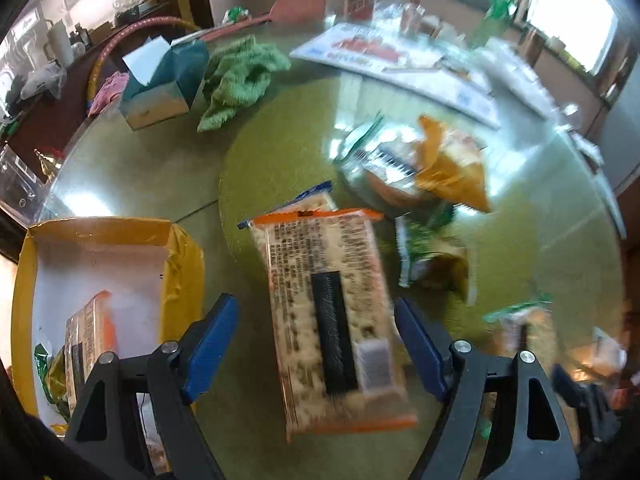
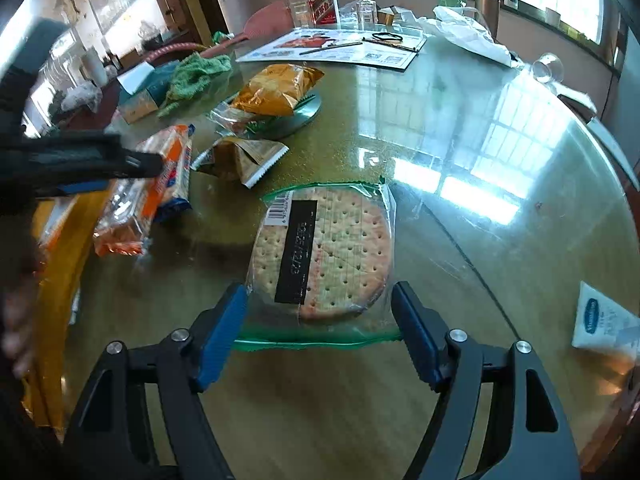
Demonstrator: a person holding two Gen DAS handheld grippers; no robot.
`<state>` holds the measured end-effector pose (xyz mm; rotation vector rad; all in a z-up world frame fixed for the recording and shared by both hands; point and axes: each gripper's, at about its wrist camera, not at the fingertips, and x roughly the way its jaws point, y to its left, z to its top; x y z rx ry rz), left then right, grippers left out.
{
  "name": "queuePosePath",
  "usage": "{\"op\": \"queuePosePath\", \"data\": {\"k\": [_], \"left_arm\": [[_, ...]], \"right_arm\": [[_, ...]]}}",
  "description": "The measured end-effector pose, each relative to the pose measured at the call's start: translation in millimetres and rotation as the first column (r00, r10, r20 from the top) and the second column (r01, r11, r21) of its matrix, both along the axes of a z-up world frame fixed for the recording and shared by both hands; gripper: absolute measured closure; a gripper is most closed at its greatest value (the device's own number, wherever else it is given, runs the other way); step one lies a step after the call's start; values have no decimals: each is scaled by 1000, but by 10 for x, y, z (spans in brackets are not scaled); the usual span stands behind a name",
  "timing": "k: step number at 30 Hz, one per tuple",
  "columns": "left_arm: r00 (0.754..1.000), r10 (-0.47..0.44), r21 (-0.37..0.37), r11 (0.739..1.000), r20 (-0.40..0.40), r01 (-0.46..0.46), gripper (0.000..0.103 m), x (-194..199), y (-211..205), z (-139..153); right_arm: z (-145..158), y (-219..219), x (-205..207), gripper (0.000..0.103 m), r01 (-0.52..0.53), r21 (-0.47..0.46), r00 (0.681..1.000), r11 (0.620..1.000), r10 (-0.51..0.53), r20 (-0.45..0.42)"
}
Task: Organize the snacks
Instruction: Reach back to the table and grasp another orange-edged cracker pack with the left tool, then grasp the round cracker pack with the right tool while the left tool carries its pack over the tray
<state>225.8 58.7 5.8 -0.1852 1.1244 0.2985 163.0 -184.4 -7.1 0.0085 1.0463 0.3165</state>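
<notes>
**Operator:** Glass covers the round green table [image 2: 460, 152], which reflects the windows behind it. My left gripper [image 1: 316, 344] points steeply down, its blue fingers [image 1: 210, 344] spread wide on either side of a long orange-edged cracker pack [image 1: 332, 320] lying flat on the table. The pads do not touch it.

**Listener:** Where do the snacks go?

**Operator:** I see a yellow cardboard box [image 1: 182, 264] just left of that gripper. One similar orange pack [image 1: 86, 344] already lies inside it.

**Listener:** And the other hand?

**Operator:** My right gripper [image 2: 320, 336] also stands wide, over a round cracker in a clear bag [image 2: 324, 252] with green sealed edges. The near edge of the bag lies between the fingertips, but I cannot tell whether the pads touch it.

**Listener:** What else is loose?

**Operator:** Farther back, an orange chip bag [image 2: 276, 88] rests on a small turntable [image 2: 308, 114], with a tan snack pouch [image 2: 240, 158] in front of it. A green cloth [image 2: 192, 76] and a teal tissue box [image 2: 142, 94] sit beyond, at the left, near the table's edge.
</notes>
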Motion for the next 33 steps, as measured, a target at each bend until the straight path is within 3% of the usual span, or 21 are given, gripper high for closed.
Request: {"op": "queuePosePath", "data": {"k": [1, 2, 3, 7, 9, 10, 11, 18, 21, 25, 26, 33], "left_arm": [[1000, 2, -19, 1000, 6, -2, 31, -25, 20, -22], [1000, 6, -54, 999, 27, -4, 43, -57, 36, -19], [999, 12, -61, 998, 33, -10, 45, -80, 48, -8], [998, 18, -62, 998, 61, -14, 46, -233, 55, 60], [997, 25, -105, 994, 78, -16, 46, -364, 73, 122], [995, 26, -117, 993, 95, -14, 46, -415, 74, 163], [993, 25, -120, 993, 113, -11, 46, -500, 72, 204], [977, 40, -203, 979, 207, 3, 47, -1173, 71, 429], [967, 46, -231, 973, 250, 13, 47, -1511, 66, 535], [949, 84, -252, 968, 303, -6, 47, -1902, 208, 691], [945, 102, -248, 969, 310, -23, 47, -1992, 265, 725], [917, 198, -261, 959, 348, -108, 47, -2419, 652, 819]], "right_arm": [[1, 2, 22, 20, 1, 17, 1000, 1000, -1, -8], [4, -11, 56, 16, 6, 50, 1000, 999, -4, -24], [6, -17, 100, 15, 20, 75, 999, 997, -17, -40], [-12, 103, 210, 14, 41, 53, 999, 998, -39, -37], [-23, 179, 195, 20, 46, 1, 999, 999, -46, -11], [-25, 209, 169, 29, 45, -36, 999, 998, -44, 7], [-27, 222, 132, 29, 38, -56, 999, 998, -37, 20], [-10, 72, -167, 32, 10, -33, 999, 999, -9, 31], [10, -31, -298, 35, -1, 70, 1000, 998, 0, 21], [11, -110, -388, 55, -5, 262, 999, 965, 16, -38], [6, -53, -417, 82, -18, 249, 999, 968, 27, -35], [36, 123, -464, 82, -9, 187, 999, 982, 18, -42]]}}
